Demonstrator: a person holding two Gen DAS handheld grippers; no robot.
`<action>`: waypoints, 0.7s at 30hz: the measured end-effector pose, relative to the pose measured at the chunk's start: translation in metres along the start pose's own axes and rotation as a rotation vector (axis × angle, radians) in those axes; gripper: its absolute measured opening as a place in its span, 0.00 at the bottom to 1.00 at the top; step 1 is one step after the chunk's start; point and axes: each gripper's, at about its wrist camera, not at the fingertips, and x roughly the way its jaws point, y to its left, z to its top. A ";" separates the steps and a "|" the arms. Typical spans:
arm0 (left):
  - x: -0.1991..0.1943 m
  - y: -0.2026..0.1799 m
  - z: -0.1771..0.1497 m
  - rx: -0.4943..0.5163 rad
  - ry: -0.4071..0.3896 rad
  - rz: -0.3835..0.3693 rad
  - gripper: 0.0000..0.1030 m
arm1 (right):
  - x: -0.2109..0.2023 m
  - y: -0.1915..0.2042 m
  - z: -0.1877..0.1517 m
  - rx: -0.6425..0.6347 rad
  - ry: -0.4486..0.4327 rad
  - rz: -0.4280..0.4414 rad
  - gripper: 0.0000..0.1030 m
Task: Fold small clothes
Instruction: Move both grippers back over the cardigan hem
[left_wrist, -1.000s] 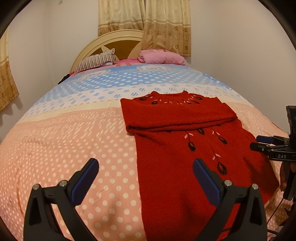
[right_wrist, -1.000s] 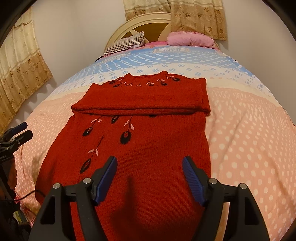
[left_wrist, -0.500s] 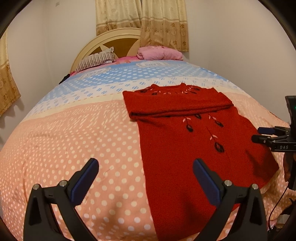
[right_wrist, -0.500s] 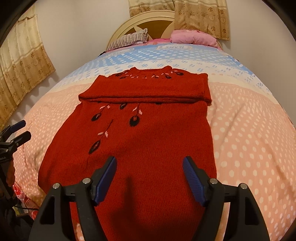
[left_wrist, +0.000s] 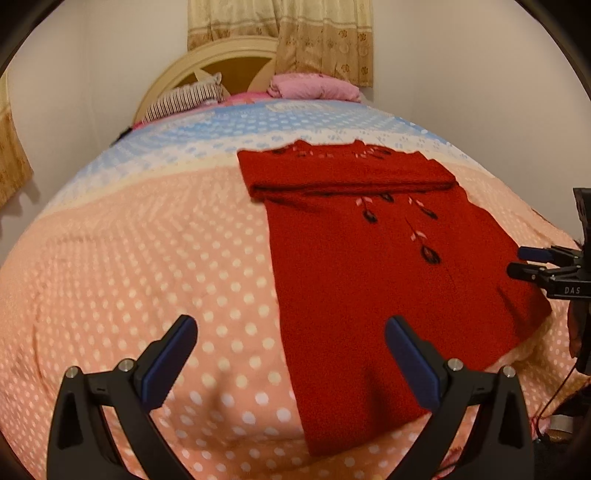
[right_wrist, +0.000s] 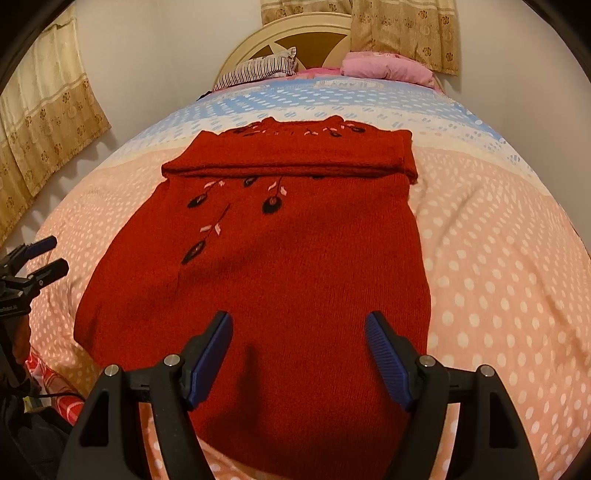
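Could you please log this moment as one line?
stage: sleeves folded in, hem unfolded | sweater: flat on bed | left hand-held gripper: open, empty | right hand-held gripper: open, empty

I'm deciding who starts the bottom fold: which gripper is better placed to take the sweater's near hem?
Right. The right gripper hangs open over the red sweater near its hem; the left gripper straddles its left edge, mostly over bedspread.

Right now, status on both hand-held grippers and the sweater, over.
Left hand-held gripper open, empty. Right hand-held gripper open, empty. Red sweater flat on bedspread, sleeves folded across chest. Nothing in the way.
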 end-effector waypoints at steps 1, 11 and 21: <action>0.001 0.001 -0.004 -0.014 0.018 -0.022 0.99 | -0.001 0.001 -0.002 -0.001 0.002 -0.001 0.73; 0.019 0.003 -0.042 -0.173 0.204 -0.234 0.63 | -0.014 -0.007 -0.029 -0.004 0.003 -0.036 0.73; 0.011 0.001 -0.052 -0.182 0.242 -0.180 0.63 | -0.023 -0.025 -0.046 0.035 -0.005 -0.050 0.73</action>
